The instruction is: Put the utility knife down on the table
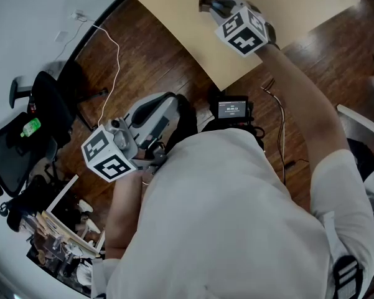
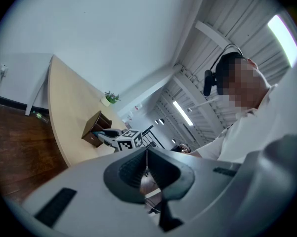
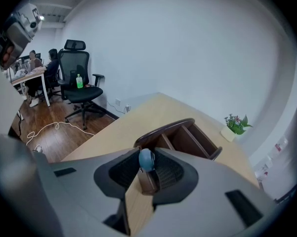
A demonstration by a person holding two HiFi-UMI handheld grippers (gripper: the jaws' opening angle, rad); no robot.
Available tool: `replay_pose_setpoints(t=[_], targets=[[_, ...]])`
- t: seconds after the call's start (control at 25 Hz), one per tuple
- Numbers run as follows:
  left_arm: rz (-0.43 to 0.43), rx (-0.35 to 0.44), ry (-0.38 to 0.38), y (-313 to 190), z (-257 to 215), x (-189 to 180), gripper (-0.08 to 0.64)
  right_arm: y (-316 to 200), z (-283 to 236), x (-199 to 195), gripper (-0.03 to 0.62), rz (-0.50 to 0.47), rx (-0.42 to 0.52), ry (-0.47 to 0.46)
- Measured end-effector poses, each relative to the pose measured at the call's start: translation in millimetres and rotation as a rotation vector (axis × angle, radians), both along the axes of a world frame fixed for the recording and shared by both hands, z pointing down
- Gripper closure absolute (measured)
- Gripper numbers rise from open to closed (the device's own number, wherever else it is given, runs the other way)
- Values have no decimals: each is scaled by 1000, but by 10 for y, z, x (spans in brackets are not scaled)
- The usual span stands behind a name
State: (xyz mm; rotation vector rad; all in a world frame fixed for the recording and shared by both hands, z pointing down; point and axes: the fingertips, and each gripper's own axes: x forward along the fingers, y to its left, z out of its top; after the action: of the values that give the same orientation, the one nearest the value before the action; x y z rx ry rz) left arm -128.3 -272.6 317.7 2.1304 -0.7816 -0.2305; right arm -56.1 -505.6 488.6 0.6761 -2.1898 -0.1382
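Right gripper (image 3: 147, 171) is reaching out over the pale wooden worktop (image 3: 138, 117), tilting down, jaws clamping the utility knife (image 3: 147, 161). The knife is sitting between the two ribbed pads and showing almost end-on. Its long axis is running roughly along the jaws' own line. Its rounded blue-grey end is pointing forward, away from the camera, toward the dark wooden organizer (image 3: 188, 137), and the brownish body is trailing back between the pads. It is heavily foreshortened, so the blade is not showing and I cannot tell which end it is on. The knife is being held just short of the organizer, near the worktop's edge; I cannot tell whether it is touching the worktop.

Left gripper (image 2: 147, 166) is hanging back beside the person's torso, off the worktop and over the wood floor (image 1: 174, 61), jaws together with nothing between them.

A small potted plant (image 3: 235, 124) is standing on the worktop beyond the organizer. A black office chair (image 3: 79, 90) is standing on the floor with a green bottle (image 3: 79, 81) on its seat, and a white cable (image 3: 54, 126) is lying near it.
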Motion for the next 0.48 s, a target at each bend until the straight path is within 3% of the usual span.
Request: replay_pose_setpoints(t=[0.48], targets=[[3,1,2,9,7,-3,557,10,79,110,492,10,2,46]])
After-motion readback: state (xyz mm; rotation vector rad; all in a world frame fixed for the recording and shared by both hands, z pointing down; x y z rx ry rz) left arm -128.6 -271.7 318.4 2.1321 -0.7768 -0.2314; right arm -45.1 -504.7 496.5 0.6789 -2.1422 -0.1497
